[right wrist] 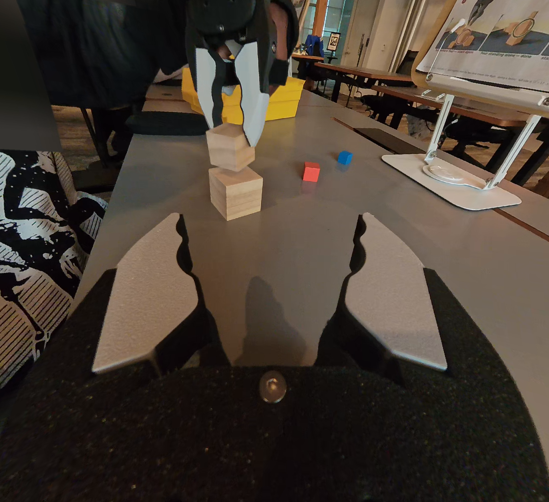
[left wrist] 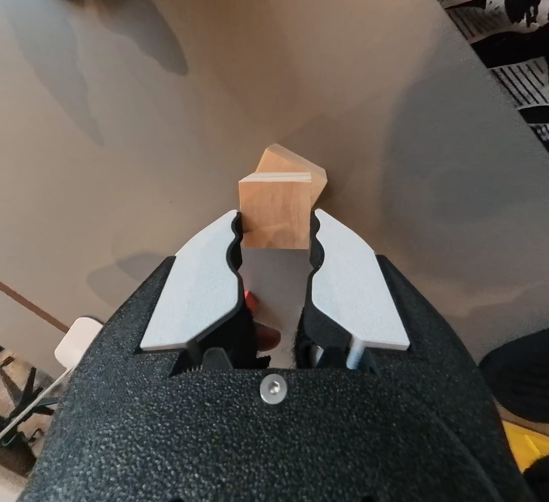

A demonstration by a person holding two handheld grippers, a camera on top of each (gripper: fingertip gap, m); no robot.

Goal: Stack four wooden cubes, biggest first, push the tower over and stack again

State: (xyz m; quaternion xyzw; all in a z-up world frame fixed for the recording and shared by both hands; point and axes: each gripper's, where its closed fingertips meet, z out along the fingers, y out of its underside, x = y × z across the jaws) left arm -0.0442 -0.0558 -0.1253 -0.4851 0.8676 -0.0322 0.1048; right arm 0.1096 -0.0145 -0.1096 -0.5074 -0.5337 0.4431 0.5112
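Your left gripper (right wrist: 233, 134) comes down from the top of the right wrist view and is closed on the smaller plain cube (right wrist: 230, 147), one white finger (right wrist: 206, 92) on each side of it. This cube hangs a little tilted just above the bigger plain cube (right wrist: 236, 192); whether they touch at one corner, I cannot tell. In the left wrist view the held cube (left wrist: 274, 216) sits in the centre of the frame between the fingertips, and the bigger cube (left wrist: 289, 165) shows partly behind it, turned at an angle.

The bigger cube stands on the grey tabletop (right wrist: 297, 250) at the centre of the right wrist view. To its right lies the red cube (right wrist: 311, 171), and farther right, apart from it, the blue cube (right wrist: 345, 157).

Your right gripper (right wrist: 271, 222) is in the lower half of the same view, its fingers spread wide with nothing between them. A yellow box (right wrist: 282, 104) stands behind the left gripper, and a white stand (right wrist: 451, 178) with a printed sheet is at the right edge.
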